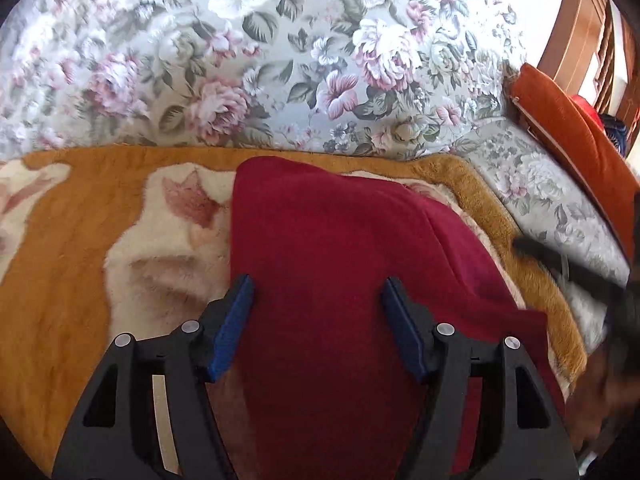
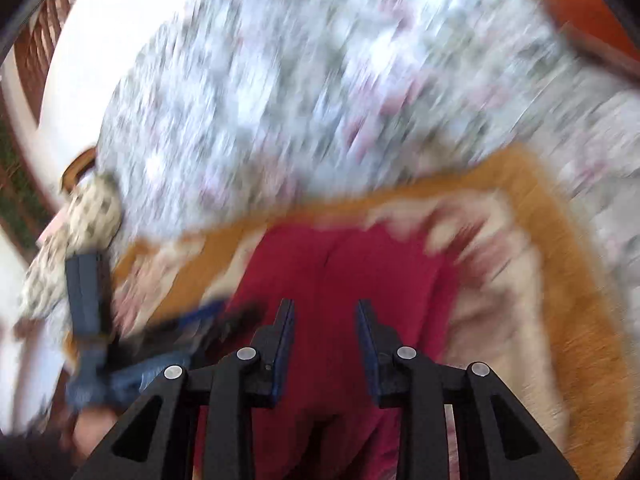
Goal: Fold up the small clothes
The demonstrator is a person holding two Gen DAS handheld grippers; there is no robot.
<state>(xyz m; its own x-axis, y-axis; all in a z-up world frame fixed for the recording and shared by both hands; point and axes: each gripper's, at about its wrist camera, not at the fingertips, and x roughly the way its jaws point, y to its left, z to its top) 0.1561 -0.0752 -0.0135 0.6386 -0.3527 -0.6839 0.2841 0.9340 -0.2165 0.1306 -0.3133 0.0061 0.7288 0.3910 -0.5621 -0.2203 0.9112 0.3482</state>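
Observation:
A dark red garment (image 1: 340, 248) lies spread on an orange and cream fleece blanket (image 1: 80, 216). My left gripper (image 1: 316, 292) is open just above the garment's near part, with nothing between its blue pads. In the right wrist view, which is blurred by motion, the same red garment (image 2: 344, 272) lies below my right gripper (image 2: 325, 312), which is open and empty. The other gripper (image 2: 120, 344) shows as a dark blur at the left there.
The blanket lies on a floral bedspread (image 1: 280, 60). An orange-red cushion (image 1: 568, 132) leans at the right by a wooden frame (image 1: 580, 12). A patterned cloth (image 2: 76, 232) lies at the left edge of the right wrist view.

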